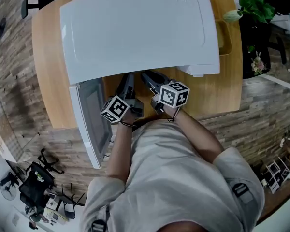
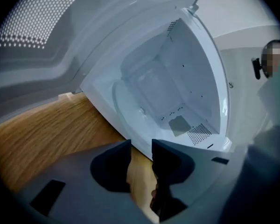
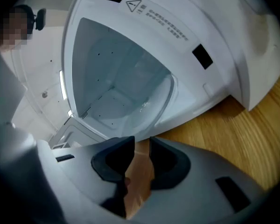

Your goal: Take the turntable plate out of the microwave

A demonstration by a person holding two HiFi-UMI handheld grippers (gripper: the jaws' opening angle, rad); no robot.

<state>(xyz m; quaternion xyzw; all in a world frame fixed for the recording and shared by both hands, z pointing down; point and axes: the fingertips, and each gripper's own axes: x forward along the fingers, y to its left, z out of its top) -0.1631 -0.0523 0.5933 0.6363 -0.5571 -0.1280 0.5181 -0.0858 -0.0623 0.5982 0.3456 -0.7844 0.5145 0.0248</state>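
Observation:
The white microwave stands on a wooden table with its door swung open to the left. Inside the cavity the clear glass turntable plate lies flat on the floor; its rim and centre hub also show in the right gripper view. My left gripper is just outside the opening, open, with only table wood showing between its dark pads. My right gripper is beside it in front of the opening, also open and holding nothing. Neither touches the plate. In the head view the fingertips are hidden under the microwave's top.
The open door stands close on the left of the left gripper. The right gripper has bare table to its right. A potted plant stands beyond the table's far right corner. Wood-pattern floor surrounds the table.

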